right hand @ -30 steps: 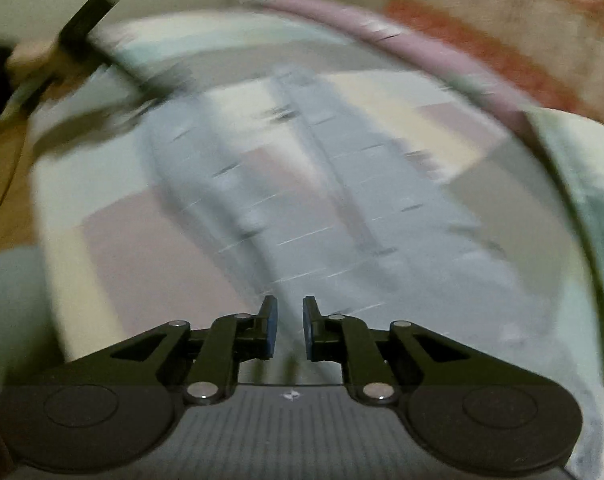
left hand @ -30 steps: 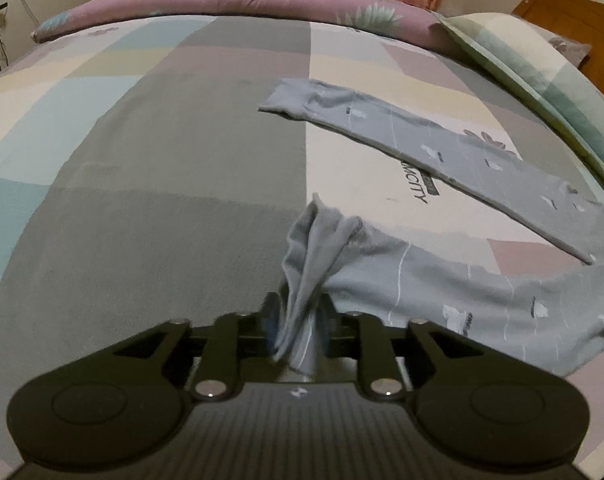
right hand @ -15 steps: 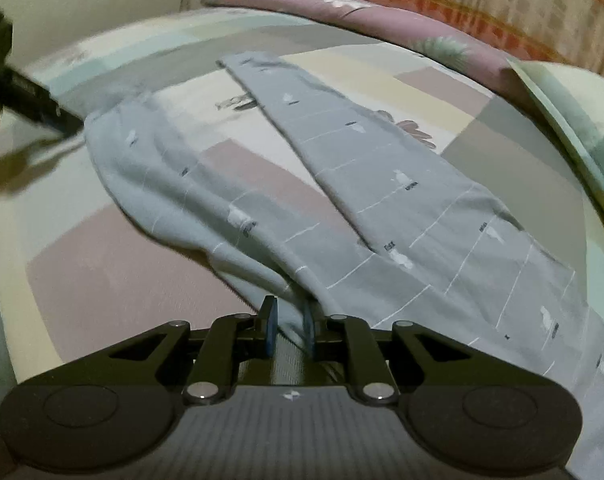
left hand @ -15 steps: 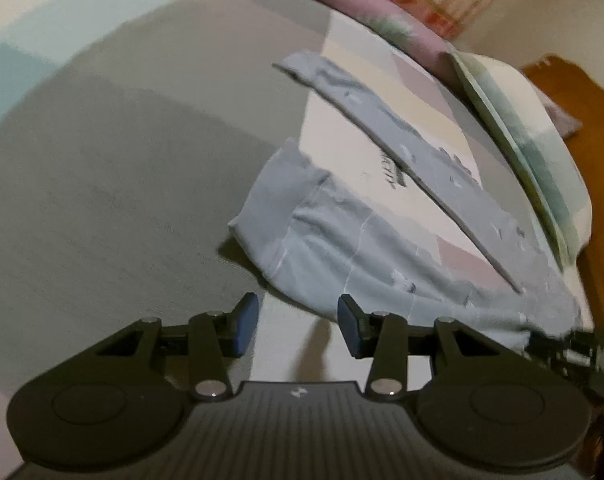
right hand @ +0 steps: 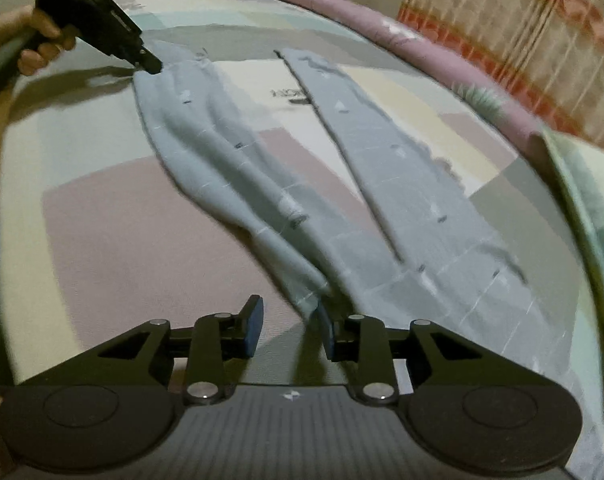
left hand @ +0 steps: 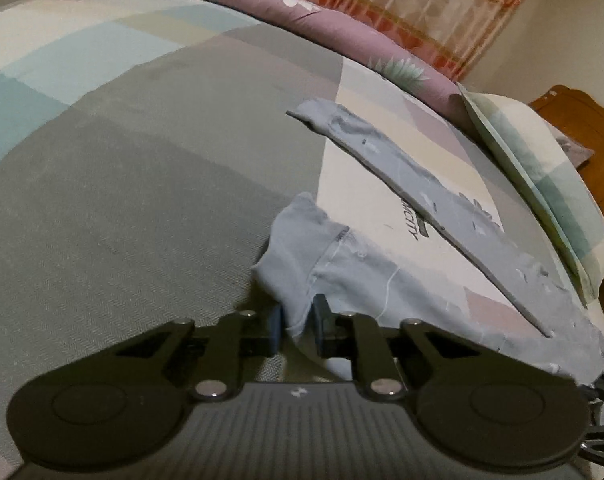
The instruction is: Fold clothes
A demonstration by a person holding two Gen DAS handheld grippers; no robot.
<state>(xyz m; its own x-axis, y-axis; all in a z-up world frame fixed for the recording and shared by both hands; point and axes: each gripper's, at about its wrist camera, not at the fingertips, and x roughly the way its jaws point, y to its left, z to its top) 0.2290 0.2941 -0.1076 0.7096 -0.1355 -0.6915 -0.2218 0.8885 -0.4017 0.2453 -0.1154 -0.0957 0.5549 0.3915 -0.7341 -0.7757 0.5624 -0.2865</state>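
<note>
Having just closed, left gripper [left hand: 295, 326] pinches trousers [left hand: 334, 264]; right gripper [right hand: 289, 330] has spread.

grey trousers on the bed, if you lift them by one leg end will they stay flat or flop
Probably flop: the grey trousers lie in soft ridges and bunch at the leg end between the left claw pads. They look thin and light, so the rest should trail and sag. The cloth seems likely to drag on the patchwork bedsheet rather than slide freely.

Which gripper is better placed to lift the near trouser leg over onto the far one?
Left. The left gripper has just closed on the near leg's hem; the right gripper has just opened at the waist end, fabric only beside its right finger.
</note>
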